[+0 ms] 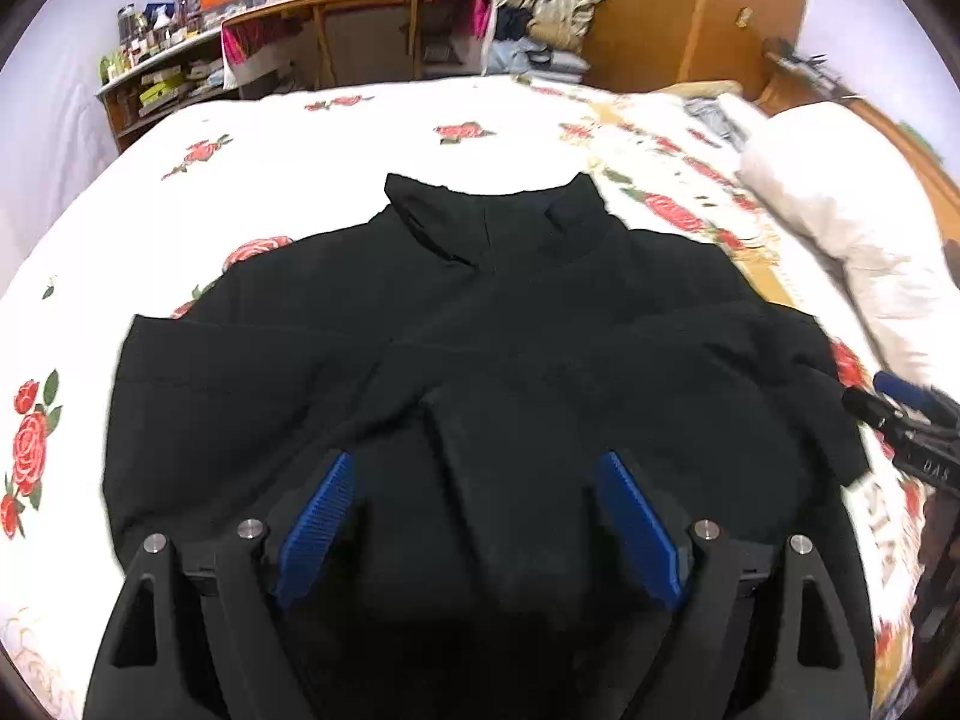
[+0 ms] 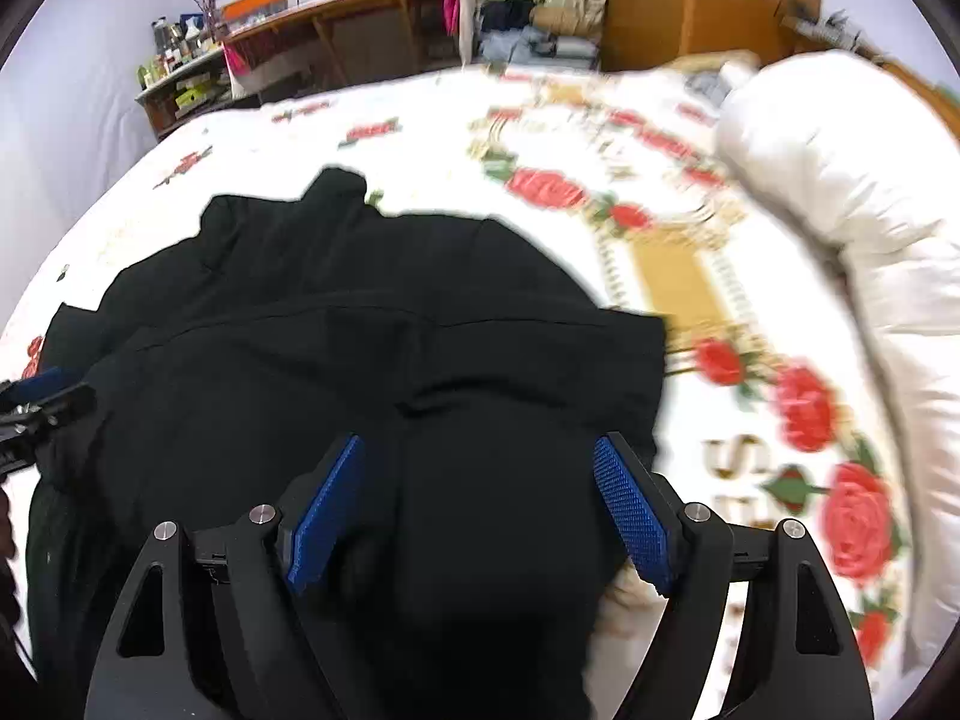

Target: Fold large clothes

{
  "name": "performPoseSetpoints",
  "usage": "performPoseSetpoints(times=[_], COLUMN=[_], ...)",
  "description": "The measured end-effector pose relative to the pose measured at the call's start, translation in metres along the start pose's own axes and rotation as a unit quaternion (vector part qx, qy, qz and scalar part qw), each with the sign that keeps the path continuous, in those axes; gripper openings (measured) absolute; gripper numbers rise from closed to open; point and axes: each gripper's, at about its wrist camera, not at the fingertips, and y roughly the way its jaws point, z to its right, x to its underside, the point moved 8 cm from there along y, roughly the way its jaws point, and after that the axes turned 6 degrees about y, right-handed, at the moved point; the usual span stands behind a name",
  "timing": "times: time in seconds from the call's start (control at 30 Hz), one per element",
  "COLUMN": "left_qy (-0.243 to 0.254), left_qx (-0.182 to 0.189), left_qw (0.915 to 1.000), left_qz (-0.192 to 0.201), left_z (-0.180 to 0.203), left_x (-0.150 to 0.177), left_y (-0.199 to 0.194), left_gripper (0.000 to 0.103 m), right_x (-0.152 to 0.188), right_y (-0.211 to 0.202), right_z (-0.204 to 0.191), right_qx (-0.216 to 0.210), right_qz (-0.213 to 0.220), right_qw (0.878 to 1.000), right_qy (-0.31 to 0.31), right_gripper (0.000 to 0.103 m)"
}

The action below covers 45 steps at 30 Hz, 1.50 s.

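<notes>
Garment: a black jacket (image 1: 480,324) is lying on the rose-print bedspread (image 1: 270,138), collar at the far end and hem reaching toward the near edge, where both grippers are working.
Collar: it is standing up at the far end, in the middle of the left wrist view, pointing away across the bed.
Sleeves: both are looking already folded in, crossing over the chest in overlapping panels; this is a reading of the creases, as black on black is hiding the seams.
Left gripper (image 1: 474,516): its jaws are standing wide apart over the near middle of the jacket, with cloth lying between the blue pads (image 1: 318,528) but nothing pinched.
Right gripper (image 2: 480,510): it is likewise spread wide, hovering over the jacket's near right part, the right pad sitting close to the cloth's edge; no grip is showing.
Other gripper in view: the right one is poking in at the right edge of the left wrist view, blurred, beside the jacket's right side.
Progress: the sideways folds are appearing done, so roughly the middle of the job; the lengthwise fold, hem up toward collar, is looking still undone.
Next call: both grippers are seeming placed to take the near hem.
Surroundings: a white duvet (image 2: 840,192) is lying bunched on the far right, well apart from the jacket.
</notes>
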Motion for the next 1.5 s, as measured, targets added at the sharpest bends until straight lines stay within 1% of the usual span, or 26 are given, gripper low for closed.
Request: performPoseSetpoints(times=[0.1,0.17,0.23,0.37,0.43,0.5,0.57,0.63,0.77,0.93,1.0,1.07,1.13,1.2,1.3,1.37,1.43,1.5], left_qy=[-0.011,-0.012,-0.005,-0.014,-0.008,-0.007,-0.008,-0.011,-0.011,-0.024,-0.015,-0.011,-0.018,-0.012,-0.027,-0.033,-0.033,-0.037], left_qx=[0.03,0.026,0.031,0.037,0.025,0.026,0.035,0.033,0.029,0.032,0.013,0.02,0.026,0.017,0.031,0.018,0.011,0.016], left_qw=[0.9995,0.9995,0.9994,0.9987,0.9991,0.9989,0.9988,0.9992,0.9994,0.9984,0.9984,0.9981,0.9973,0.9971,0.995,0.9938,0.9934,0.9922], left_qz=[0.006,0.01,0.016,0.031,0.034,0.038,0.033,0.019,-0.015,-0.04,-0.053,-0.058,-0.066,-0.073,-0.091,-0.105,-0.109,-0.118], left_z=[-0.005,-0.011,-0.013,-0.025,-0.032,-0.037,-0.043,-0.049,-0.057,-0.066,-0.069,-0.065,-0.063,-0.063,-0.063,-0.068,-0.072,-0.073], left_x=[0.02,0.035,0.052,0.083,0.096,0.113,0.135,0.154,0.199,0.246,0.26,0.271,0.282,0.29,0.304,0.314,0.318,0.322], left_y=[-0.035,-0.059,-0.081,-0.12,-0.132,-0.146,-0.156,-0.159,-0.163,-0.164,-0.16,-0.159,-0.155,-0.152,-0.147,-0.144,-0.144,-0.143], left_gripper=[0.086,0.086,0.086,0.086,0.086,0.086,0.086,0.087,0.087,0.087,0.087,0.087,0.087,0.087,0.087,0.087,0.087,0.087], right_x=[0.016,0.03,0.049,0.075,0.088,0.105,0.12,0.137,0.17,0.202,0.214,0.225,0.235,0.243,0.253,0.259,0.265,0.27], right_y=[-0.042,-0.068,-0.091,-0.122,-0.131,-0.144,-0.156,-0.165,-0.178,-0.185,-0.184,-0.182,-0.18,-0.178,-0.175,-0.173,-0.169,-0.166], right_z=[-0.001,-0.001,0.001,0.0,0.0,0.001,0.001,0.001,0.007,0.015,0.019,0.022,0.022,0.023,0.028,0.029,0.033,0.035], right_qx=[-0.008,-0.017,-0.022,-0.023,-0.023,-0.031,-0.044,-0.048,-0.041,-0.035,-0.027,-0.025,-0.025,-0.017,-0.017,-0.018,-0.016,-0.017], right_qz=[0.021,0.03,0.031,0.042,0.042,0.04,0.041,0.038,0.026,0.011,0.002,-0.009,-0.02,-0.026,-0.043,-0.054,-0.065,-0.075], right_qw=[1.0,0.999,0.999,0.999,0.999,0.999,0.998,0.998,0.998,0.999,0.999,0.999,0.999,0.999,0.998,0.998,0.997,0.996], right_qy=[-0.015,-0.013,-0.007,-0.001,0.002,0.016,0.021,0.019,0.03,0.036,0.039,0.04,0.036,0.033,0.037,0.037,0.038,0.039], right_gripper=[0.078,0.078,0.078,0.079,0.079,0.079,0.079,0.079,0.079,0.079,0.079,0.079,0.079,0.079,0.08,0.08,0.08,0.08])
